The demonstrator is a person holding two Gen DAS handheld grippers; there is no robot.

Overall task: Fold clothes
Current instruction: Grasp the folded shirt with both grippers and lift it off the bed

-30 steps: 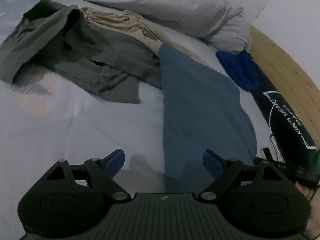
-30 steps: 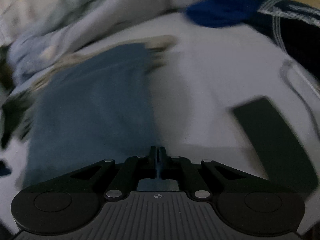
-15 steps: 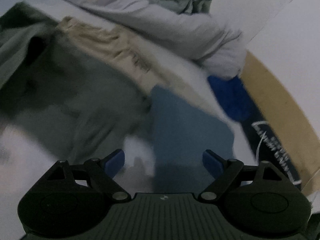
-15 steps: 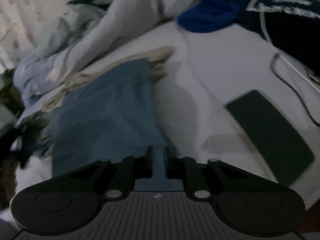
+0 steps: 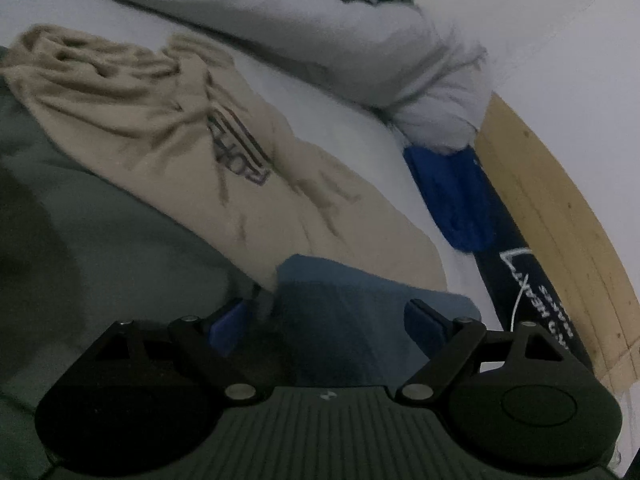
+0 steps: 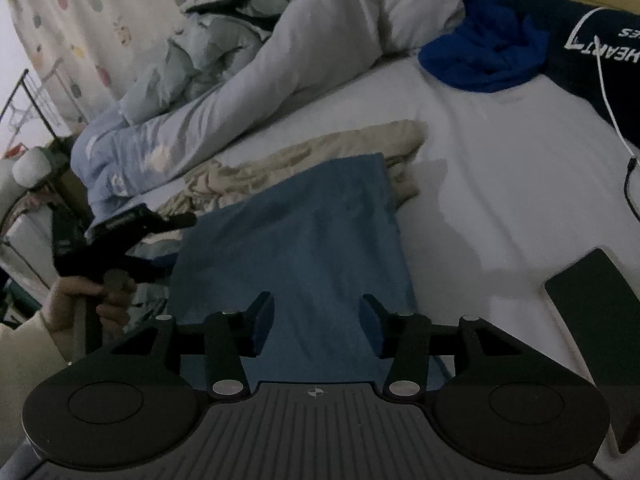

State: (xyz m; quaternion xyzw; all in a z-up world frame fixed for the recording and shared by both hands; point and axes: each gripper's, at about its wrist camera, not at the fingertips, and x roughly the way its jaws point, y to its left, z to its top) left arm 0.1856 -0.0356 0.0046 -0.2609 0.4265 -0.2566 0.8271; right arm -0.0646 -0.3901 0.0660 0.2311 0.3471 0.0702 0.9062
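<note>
folded blue garment [image 6: 304,240] flat on the white bed sheet [image 6: 480,200], far edge overlapping a crumpled beige t-shirt [image 5: 168,128] with dark lettering. right hand-held gripper [image 6: 316,316] above the near end of the blue garment, jaws opening, about half apart, pads clear of the cloth. left hand-held gripper [image 5: 328,324] wide apart, narrowing slightly, over the blue garment's far corner [image 5: 360,300], nothing pinched; seen from the right wrist at the garment's left edge [image 6: 120,248], gripped by a hand [image 6: 80,304]. dark green garment [image 5: 80,248] left of the beige one. bright blue cloth [image 6: 484,56] bunched near a pale grey pillow [image 6: 320,40], beside a navy printed item [image 6: 592,40]. dark phone [image 6: 592,312] on the sheet at right, white cable [image 6: 608,104] nearby.
</note>
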